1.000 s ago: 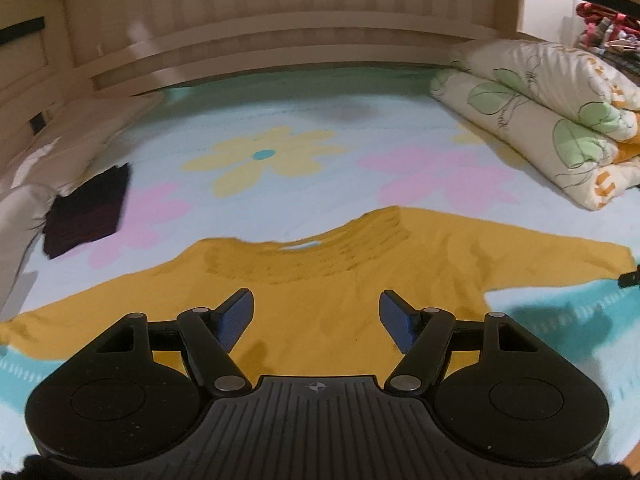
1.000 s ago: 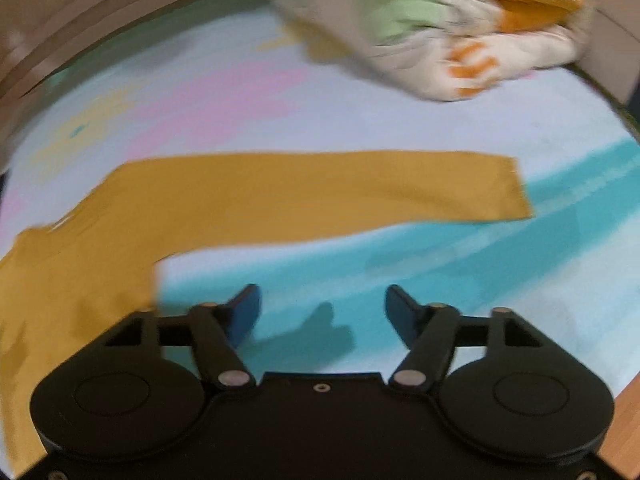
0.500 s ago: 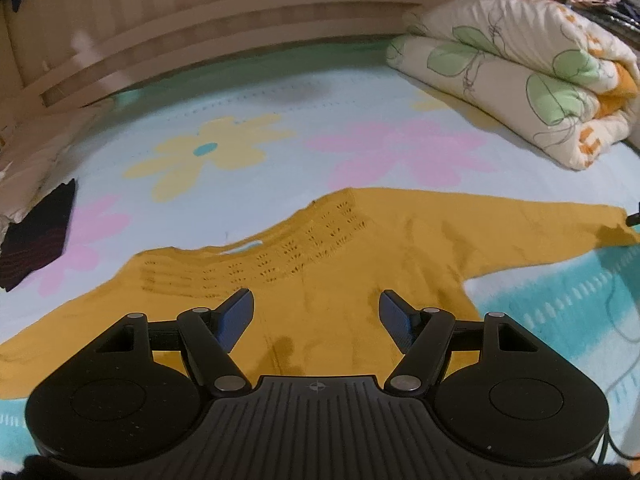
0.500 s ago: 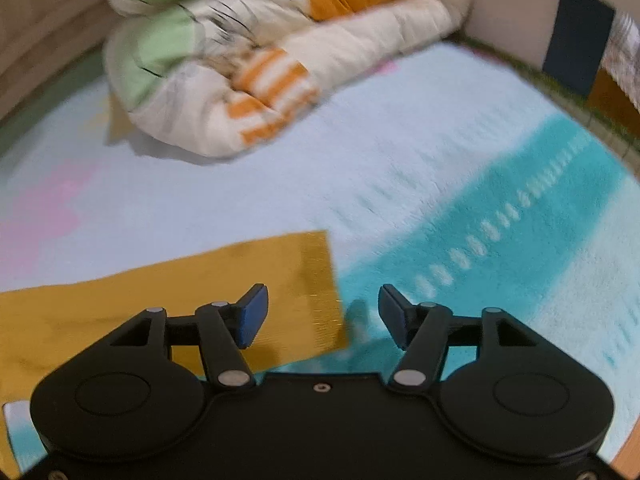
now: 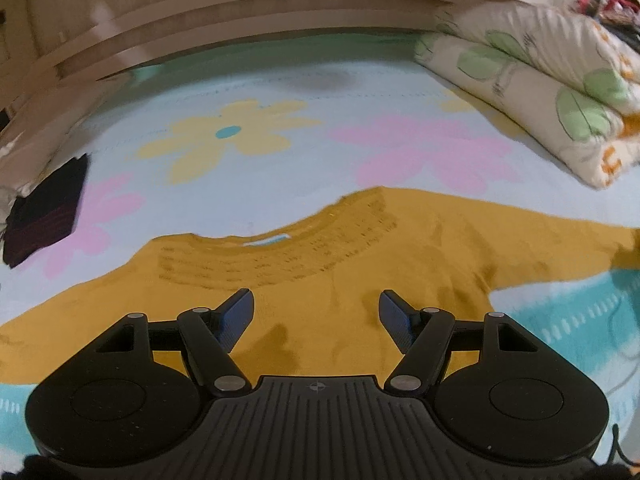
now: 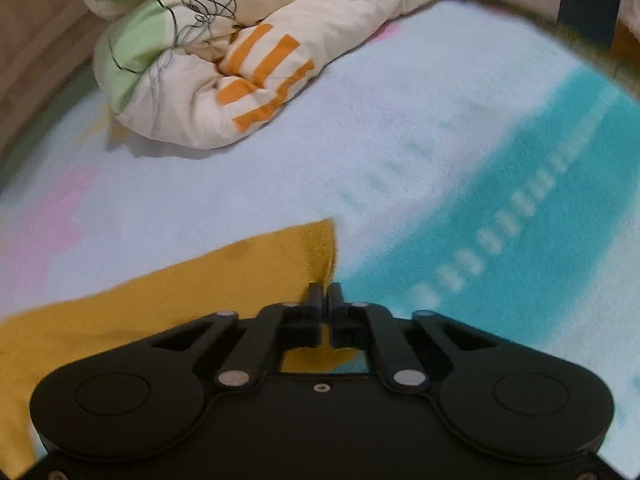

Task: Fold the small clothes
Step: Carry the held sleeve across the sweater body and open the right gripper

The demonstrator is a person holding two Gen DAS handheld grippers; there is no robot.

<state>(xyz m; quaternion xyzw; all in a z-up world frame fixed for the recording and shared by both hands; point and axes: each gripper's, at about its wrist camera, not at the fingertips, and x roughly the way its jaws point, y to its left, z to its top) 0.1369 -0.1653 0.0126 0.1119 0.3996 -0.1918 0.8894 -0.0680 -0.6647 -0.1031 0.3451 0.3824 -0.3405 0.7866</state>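
Observation:
A mustard-yellow knit sweater (image 5: 328,276) lies flat on the flowered bed cover (image 5: 280,96), neckline toward the headboard, both sleeves spread out sideways. My left gripper (image 5: 316,304) hovers open over the sweater's chest with nothing between its fingers. In the right wrist view, the sweater's sleeve cuff (image 6: 280,264) lies on the cover, and my right gripper (image 6: 325,294) is shut on the cuff's near corner, the yellow knit pinched between its fingers.
A rolled quilt (image 5: 552,92) with green and orange print lies at the back right, close to the sleeve end (image 6: 224,60). A dark folded cloth (image 5: 44,216) sits at the left edge. A wooden headboard (image 5: 240,20) borders the far side.
My right gripper travelled along the sleeve to its cuff, sank onto it and closed on the corner. My left gripper shifted slightly over the sweater's chest, staying open.

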